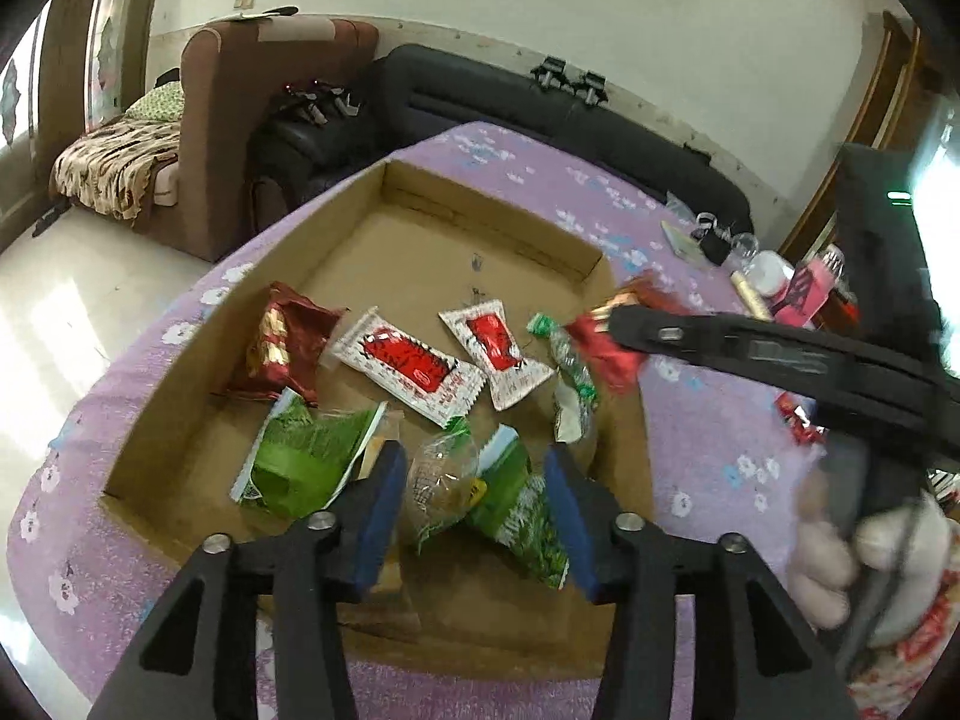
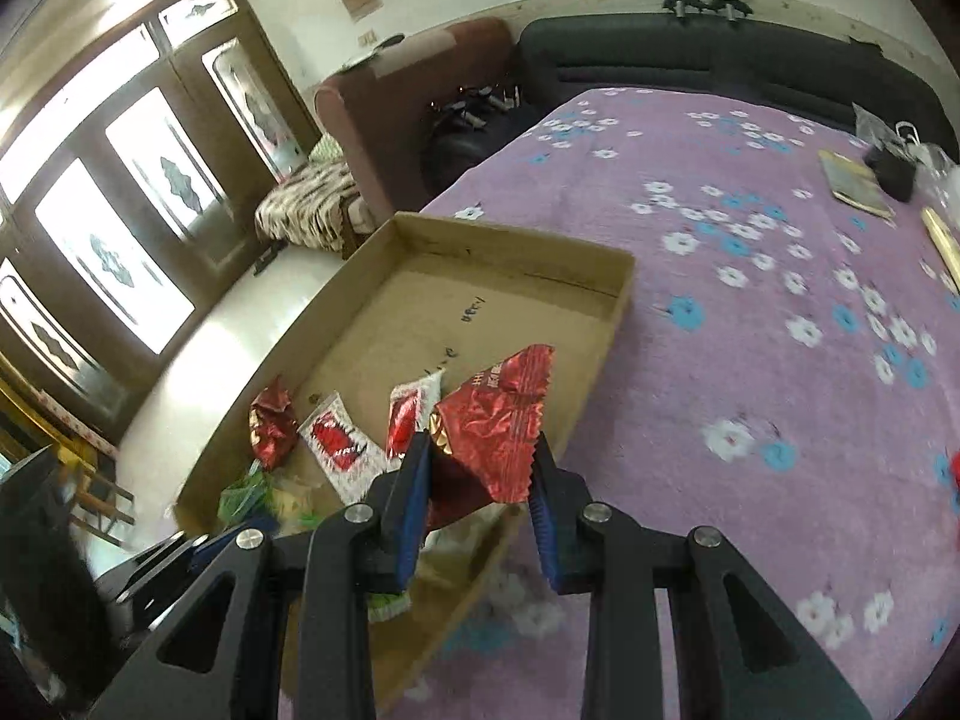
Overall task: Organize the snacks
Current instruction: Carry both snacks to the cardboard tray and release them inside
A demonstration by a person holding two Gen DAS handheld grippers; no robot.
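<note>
A shallow cardboard box (image 1: 180, 372) lies on the purple flowered cloth. In it are a dark red packet (image 1: 282, 348), two white-and-red sachets (image 1: 408, 366), a clear green-printed wrapper (image 1: 570, 372) and green packets (image 1: 300, 456). My left gripper (image 1: 475, 453) hangs open over the box's near end, with a green packet (image 1: 516, 504) lying loose between and under its blue pads. My right gripper (image 2: 483, 441) is shut on a red foil packet (image 2: 498, 414) and holds it above the box's right wall (image 2: 600, 348). In the left wrist view the same red foil packet (image 1: 600, 342) comes in from the right.
More red packets (image 1: 798, 420) lie on the cloth (image 2: 750, 360) right of the box. Small clutter, with a bottle and pink items (image 1: 798, 288), sits at the far right. A person's hand (image 1: 840, 558) holds the right gripper. Behind the table stand a dark sofa (image 1: 540, 102) and a brown armchair (image 1: 240, 120).
</note>
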